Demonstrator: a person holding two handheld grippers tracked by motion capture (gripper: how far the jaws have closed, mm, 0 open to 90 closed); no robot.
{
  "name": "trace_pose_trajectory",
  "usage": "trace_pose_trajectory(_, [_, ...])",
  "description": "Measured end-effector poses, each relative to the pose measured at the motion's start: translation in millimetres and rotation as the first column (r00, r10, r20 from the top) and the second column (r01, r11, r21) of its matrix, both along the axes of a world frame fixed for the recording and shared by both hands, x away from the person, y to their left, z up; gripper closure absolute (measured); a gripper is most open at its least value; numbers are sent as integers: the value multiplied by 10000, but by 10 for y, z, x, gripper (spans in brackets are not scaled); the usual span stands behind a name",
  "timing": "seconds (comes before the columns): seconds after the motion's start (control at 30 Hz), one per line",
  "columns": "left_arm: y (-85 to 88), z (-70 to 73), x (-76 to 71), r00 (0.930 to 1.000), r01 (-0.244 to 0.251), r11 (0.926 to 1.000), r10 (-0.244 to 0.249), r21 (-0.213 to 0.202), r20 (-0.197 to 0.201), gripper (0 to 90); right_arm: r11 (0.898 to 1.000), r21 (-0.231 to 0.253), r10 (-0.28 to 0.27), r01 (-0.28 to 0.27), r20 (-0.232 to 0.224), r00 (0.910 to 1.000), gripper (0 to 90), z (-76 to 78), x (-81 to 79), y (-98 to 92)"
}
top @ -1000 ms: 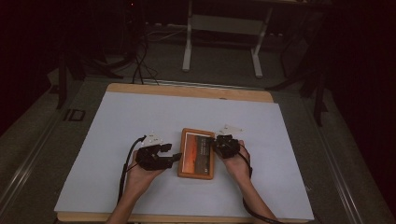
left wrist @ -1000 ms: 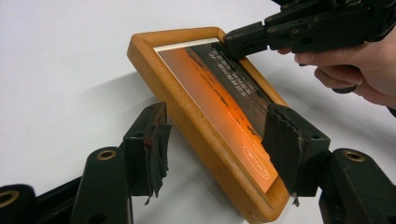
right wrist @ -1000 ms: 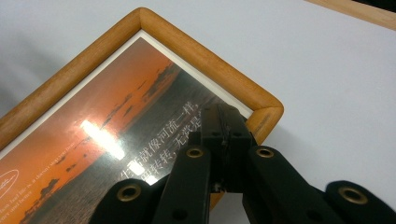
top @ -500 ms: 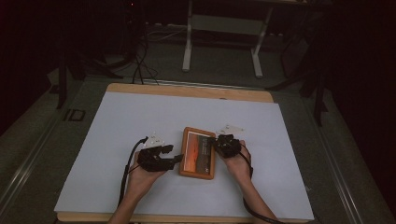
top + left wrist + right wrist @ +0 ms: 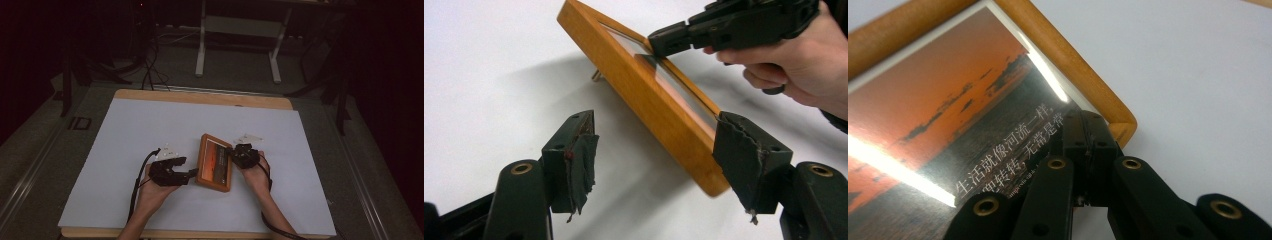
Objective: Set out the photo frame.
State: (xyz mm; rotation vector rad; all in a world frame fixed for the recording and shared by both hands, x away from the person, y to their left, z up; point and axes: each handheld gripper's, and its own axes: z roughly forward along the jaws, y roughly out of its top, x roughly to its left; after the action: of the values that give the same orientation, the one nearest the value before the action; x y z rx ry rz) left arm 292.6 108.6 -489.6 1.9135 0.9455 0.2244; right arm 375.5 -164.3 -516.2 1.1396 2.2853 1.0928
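Observation:
A wooden picture frame holding a sunset photo with white lettering lies tilted on the white table, propped on a small peg. My left gripper is open and its jaws have just been opening. The frame's near corner sits between them, close to the right-hand pad and well apart from the other pad. My right gripper is shut, its joined tips resting on the glass near a frame corner. In the left gripper view the right gripper touches the frame's upper edge.
The white table cover has bare room all around the frame, with a wooden edge at the far side. Beyond it are a desk's metal legs and cables on the dark floor.
The left gripper's jaws look a little wider apart beside the frame. The frame and both hands stay where they were.

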Motion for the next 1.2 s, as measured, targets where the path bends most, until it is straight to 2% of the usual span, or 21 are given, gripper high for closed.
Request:
trace_pose_trajectory(0.4, [-70, 1, -58, 9996, 272, 9994, -272, -213, 29, 339, 10000, 55, -66, 67, -129, 9999, 900, -39, 19, -28])
trace_pose_trajectory(0.57, [-101, -4, -83, 9993, 372, 9990, -372, -266, -2, 310, 10000, 39, -70, 70, -118, 9999, 900, -39, 18, -26])
trace_pose_trajectory(0.8, [-250, -102, -125, 9979, 583, 9982, -586, -101, -273, 264, 10000, 33, -53, 53, -114, 9999, 900, -39, 19, -27])
trace_pose_trajectory(0.97, [-338, -177, -126, 9975, 553, 9985, -551, 15, -451, 258, 10000, 47, -46, 47, -114, 9999, 899, -40, 19, -29])
trace_pose_trajectory(1.2, [-454, -232, -113, 9968, 557, 9984, -561, -74, -578, 262, 10000, 52, -50, 51, -108, 9999, 899, -41, 19, -29])
